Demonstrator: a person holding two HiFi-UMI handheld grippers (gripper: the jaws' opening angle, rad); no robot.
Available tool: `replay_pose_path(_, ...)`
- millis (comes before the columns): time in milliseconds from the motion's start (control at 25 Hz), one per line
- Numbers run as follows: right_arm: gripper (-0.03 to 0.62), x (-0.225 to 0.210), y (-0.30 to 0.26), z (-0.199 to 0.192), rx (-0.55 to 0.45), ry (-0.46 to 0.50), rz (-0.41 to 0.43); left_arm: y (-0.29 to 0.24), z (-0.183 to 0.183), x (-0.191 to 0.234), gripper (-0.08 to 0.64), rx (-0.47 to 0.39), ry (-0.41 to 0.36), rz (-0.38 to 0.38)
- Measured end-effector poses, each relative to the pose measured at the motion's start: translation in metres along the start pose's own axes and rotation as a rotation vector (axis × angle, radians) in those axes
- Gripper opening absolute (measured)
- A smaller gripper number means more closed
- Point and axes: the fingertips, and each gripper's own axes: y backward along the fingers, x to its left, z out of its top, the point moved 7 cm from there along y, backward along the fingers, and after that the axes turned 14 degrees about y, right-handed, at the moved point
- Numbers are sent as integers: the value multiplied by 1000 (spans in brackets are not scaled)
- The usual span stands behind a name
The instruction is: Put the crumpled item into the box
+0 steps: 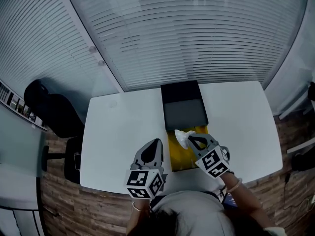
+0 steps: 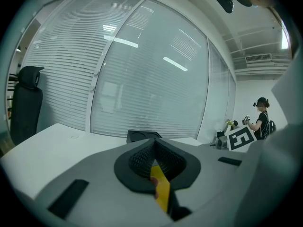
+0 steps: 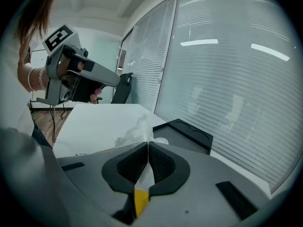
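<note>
The task is judged to be well advanced but not finished: the crumpled paper has been gripped and is held over the open box, above its yellow part and just in front of the black tray that lies beyond it on the white table. Whether the paper already touches the yellow bottom cannot be told from the head view. What is left, it is judged, is for the paper to be lowered and let go inside the box. The right gripper is seen in its own view with its jaws pressed together on a fold of the white paper, the rest of which bunches out beyond the tips, with the black tray just behind. The left gripper is held beside the box, over the table; in its own view its jaws are brought together and nothing is seen held between them.
</note>
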Motion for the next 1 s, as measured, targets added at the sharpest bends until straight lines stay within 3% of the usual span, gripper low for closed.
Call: replay_pose_path(1000, 32, 36, -56, -43, 197, 275, 215, -13, -6, 3, 15, 22, 10, 4)
